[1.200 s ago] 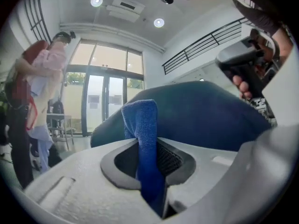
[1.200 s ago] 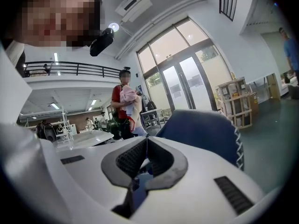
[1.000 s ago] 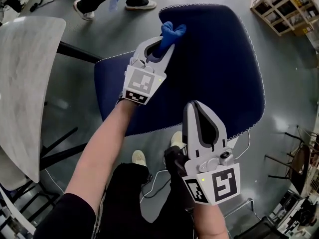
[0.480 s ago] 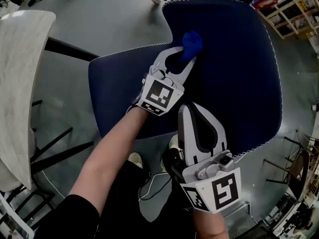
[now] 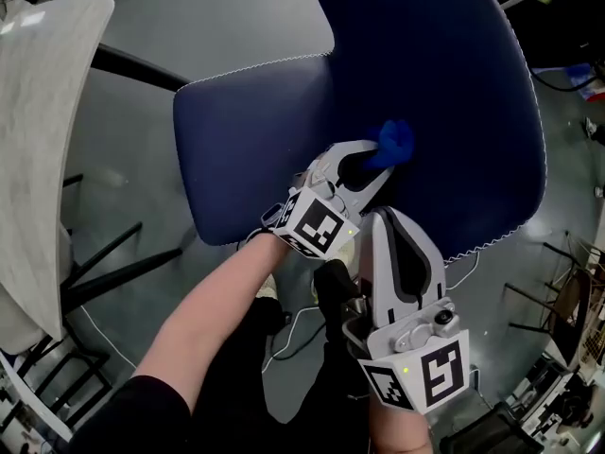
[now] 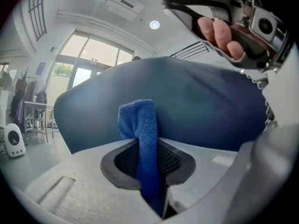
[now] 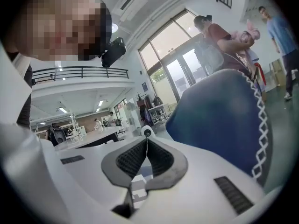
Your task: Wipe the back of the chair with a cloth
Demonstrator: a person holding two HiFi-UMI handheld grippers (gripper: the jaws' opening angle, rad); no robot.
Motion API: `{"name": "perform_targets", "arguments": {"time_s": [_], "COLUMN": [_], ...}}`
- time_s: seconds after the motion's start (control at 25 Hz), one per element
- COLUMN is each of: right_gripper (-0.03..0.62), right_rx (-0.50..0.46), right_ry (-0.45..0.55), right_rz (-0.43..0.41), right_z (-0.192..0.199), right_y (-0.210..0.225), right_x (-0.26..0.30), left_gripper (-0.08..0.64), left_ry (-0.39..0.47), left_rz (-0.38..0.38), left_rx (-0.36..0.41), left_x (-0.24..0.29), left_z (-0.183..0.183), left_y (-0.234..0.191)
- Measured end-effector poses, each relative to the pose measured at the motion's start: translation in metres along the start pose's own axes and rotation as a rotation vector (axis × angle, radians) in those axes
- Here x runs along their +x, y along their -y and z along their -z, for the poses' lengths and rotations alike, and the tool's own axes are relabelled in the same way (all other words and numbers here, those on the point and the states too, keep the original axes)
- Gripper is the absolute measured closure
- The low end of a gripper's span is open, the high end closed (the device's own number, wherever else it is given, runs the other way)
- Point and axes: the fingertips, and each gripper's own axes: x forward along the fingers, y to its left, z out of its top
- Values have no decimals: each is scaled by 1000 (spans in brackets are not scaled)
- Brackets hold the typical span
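Note:
The dark blue chair has its backrest [image 5: 454,93] at upper right and its seat [image 5: 246,140] to the left in the head view. A blue cloth [image 5: 394,144] is pressed against the backrest, with my left gripper [image 5: 378,159] shut on it. In the left gripper view the cloth [image 6: 142,134] sticks up from between the closed jaws, right in front of the backrest [image 6: 201,111]. My right gripper [image 5: 392,218] is shut and empty, just below the left one by the backrest's lower edge. Its view shows the backrest's stitched edge [image 7: 219,120] to the right.
A grey table [image 5: 38,112] stands at the left, with black legs [image 5: 113,272] below it. Cables [image 5: 293,334] lie on the floor near the person's feet. Clutter lines the right edge [image 5: 567,301]. People [image 7: 224,36] stand beyond the chair in the right gripper view.
My left gripper has carried the cloth down and to the right across the backrest, closer to the right gripper. The right gripper has stayed shut and barely shifted.

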Motion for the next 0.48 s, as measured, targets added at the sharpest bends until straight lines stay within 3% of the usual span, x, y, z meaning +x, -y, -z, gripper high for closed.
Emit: {"name": "perform_targets", "arguments": {"time_s": [0.48], "right_gripper": [574], "right_rx": [35], "right_ry": [-31], "right_rz": [76], "right_z": [1], "right_y": [-1], "right_x": [-51], "left_gripper": [483], "left_ry": [-39], "left_rz": [118], "left_rx": [2], "left_x": [-38], "left_z": [-14], "left_y": [77]}}
